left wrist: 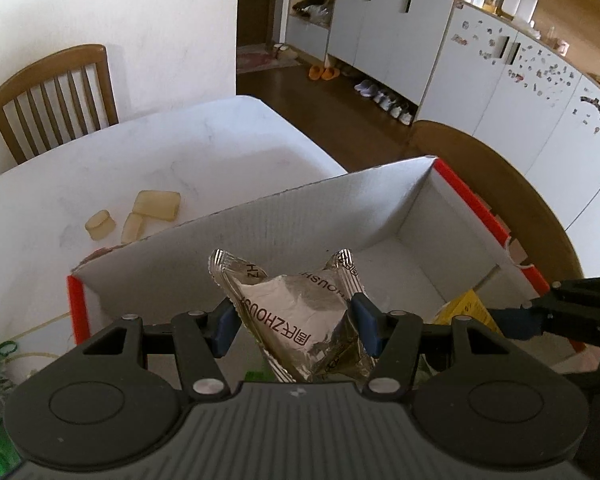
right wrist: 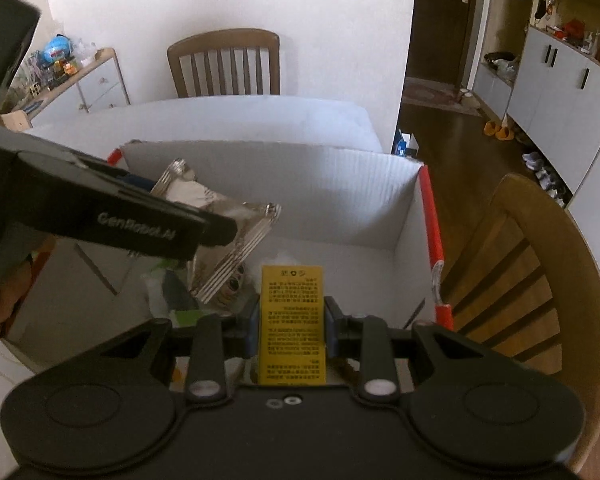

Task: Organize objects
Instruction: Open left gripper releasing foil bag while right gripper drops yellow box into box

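judging by the frames, the sorting is partway through — both tongs carry something and both hang over the open white box (left wrist: 380,208) with red edges. the left tongs (left wrist: 296,320) pinch a crumpled silver foil packet (left wrist: 300,308) between their blue pads, low and centre in the left wrist view, above the box's near wall. the right tongs (right wrist: 288,326) are clamped on a flat yellow packet (right wrist: 293,320) with printed text, low in the middle of the right wrist view, pointing down into the box. a few items already lie on the box floor — green and white shapes at lower left of the right wrist view, too hidden to name. still left, it seems: three pale yellowish pieces (left wrist: 140,216) sit on the white tabletop (left wrist: 180,152) at mid left of the left wrist view, outside the box. neither packet is released yet.
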`<state>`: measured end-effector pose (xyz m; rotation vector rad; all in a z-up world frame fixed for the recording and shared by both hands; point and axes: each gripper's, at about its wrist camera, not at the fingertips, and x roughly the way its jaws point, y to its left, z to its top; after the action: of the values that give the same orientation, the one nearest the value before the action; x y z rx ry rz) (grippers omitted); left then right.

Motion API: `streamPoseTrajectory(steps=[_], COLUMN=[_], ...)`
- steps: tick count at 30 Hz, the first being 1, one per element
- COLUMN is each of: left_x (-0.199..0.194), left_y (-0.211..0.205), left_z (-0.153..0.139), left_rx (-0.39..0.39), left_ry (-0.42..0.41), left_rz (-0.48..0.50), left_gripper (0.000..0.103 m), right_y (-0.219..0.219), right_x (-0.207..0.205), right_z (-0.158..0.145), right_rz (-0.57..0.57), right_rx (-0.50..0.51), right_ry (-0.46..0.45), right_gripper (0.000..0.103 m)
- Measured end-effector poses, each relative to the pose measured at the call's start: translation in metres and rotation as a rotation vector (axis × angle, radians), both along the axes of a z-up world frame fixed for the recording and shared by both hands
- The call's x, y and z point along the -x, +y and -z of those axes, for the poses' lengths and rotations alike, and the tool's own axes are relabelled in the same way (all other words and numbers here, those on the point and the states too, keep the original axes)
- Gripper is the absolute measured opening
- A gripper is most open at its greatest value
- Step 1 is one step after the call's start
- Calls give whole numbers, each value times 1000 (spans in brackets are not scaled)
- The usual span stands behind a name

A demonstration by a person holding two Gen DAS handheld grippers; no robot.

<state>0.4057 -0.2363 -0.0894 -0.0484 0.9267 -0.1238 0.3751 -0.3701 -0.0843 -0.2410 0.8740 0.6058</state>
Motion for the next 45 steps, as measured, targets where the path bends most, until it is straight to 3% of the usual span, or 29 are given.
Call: streamPoseTrajectory(steps=[11, 20, 25, 30, 45], left_x=[-21, -25, -24, -18, 18], left_y=[-13, -5, -3, 0, 2], left_z=[20, 23, 22, 18, -10], left_rx=[-27, 18, 11, 19, 78], left_ry=[70, 81, 79, 70, 30], left_rz=[-9, -39, -56, -63, -52], left_gripper=[60, 62, 69, 81, 84], right_y=[6, 9, 5, -1, -17], right_x=[-11, -12, -10, -7, 13], right_z=[22, 27, 26, 25, -6], right_rz=[-38, -61, -61, -58, -58], right_rx=[33, 36, 27, 17, -47], right_ry=[46, 71, 70, 67, 8], right_gripper=[29, 34, 48, 51, 69])
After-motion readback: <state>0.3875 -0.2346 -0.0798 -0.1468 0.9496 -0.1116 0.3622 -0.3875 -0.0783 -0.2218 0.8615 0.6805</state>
